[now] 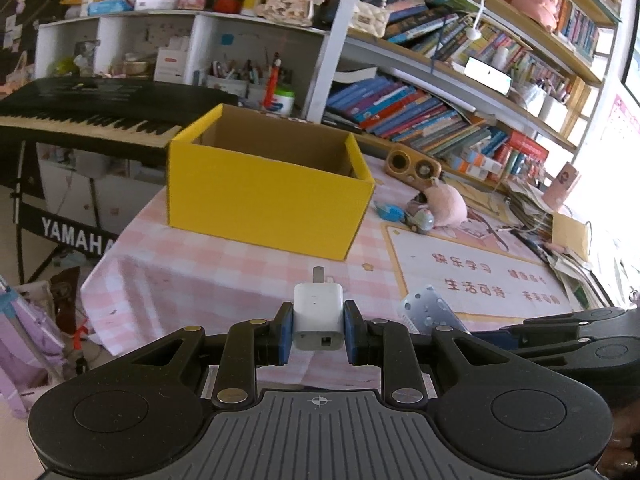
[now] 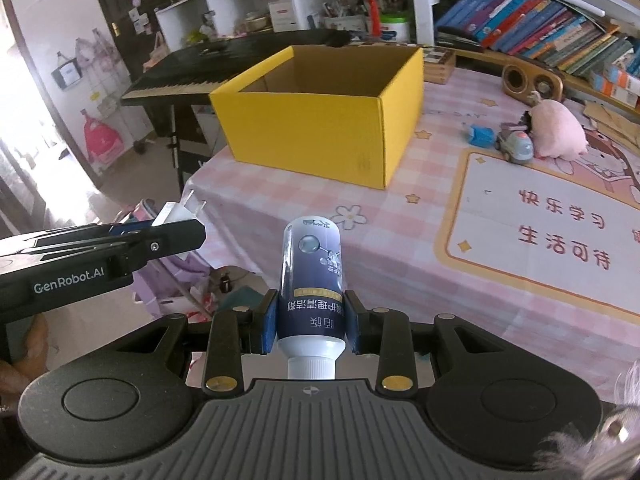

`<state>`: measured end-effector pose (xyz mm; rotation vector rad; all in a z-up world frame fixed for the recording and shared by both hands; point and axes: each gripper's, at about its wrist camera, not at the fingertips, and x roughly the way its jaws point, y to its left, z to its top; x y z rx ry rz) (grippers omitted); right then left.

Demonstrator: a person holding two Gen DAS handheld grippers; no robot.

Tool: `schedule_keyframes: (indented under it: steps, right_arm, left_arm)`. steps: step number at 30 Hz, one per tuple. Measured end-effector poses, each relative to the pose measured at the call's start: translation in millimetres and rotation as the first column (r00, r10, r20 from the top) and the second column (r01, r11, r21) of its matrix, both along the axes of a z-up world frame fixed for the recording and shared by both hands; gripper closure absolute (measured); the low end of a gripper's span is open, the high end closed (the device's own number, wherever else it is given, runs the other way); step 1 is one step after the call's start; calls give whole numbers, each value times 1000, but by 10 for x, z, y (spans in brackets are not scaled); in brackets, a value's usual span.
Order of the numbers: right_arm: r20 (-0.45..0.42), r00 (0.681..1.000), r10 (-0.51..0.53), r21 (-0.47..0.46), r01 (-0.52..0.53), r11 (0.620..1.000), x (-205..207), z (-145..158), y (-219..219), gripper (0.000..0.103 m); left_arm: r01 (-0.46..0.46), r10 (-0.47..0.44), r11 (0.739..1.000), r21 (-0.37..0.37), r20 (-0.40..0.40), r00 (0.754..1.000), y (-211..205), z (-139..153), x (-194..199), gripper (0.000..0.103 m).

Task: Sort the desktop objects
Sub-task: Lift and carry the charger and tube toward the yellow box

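While both tongs are loaded and the yellow box [image 2: 320, 120] stands ahead of them with its top open, the step in hand looks like carrying the two items over that opening.

Going from the left: the left tongs [image 1: 318, 330] are clamped tight on a white charger plug [image 1: 319, 316], pins pointing forward and away from the camera, blue pads flat against its two sides. The box sits ahead of and slightly left of these tongs, on the pink checked table [image 1: 224, 268]. A perforated blue-grey item [image 1: 428, 306] lies on the table just right of them, and a small toy car [image 1: 420, 216] and a pink plush [image 1: 448, 204] lie further ahead to the right (still to be sorted, I would judge).

The right tongs [image 2: 311, 322] are closed around the lower body of a dark-labelled bottle [image 2: 312, 276], white cap toward the camera and rounded base forward. From here the box is ahead and a little right, with the left tongs just to the side at about the same reach.

To do this well, I would bring each load fully past the near wall of the box before loosening the grip, keep the two tongs apart so they do not knock, and release low, since the bottle is round and may roll or bounce inside.
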<state>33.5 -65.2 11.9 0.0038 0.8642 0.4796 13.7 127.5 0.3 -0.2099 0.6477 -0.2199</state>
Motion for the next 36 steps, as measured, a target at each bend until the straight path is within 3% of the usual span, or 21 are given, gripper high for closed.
schedule_keyframes:
  steps: [19,36]
  right_arm:
    - [-31,995,96,-6,-97,995,137,-30,314,72]
    - [3,994,111,38,-111,993,708,121,286,72]
  left_arm:
    - [-89,89,996,-24,-13,996,270,5,-29,79]
    - [-108,109,994,-8,65,992,220,250,557,79]
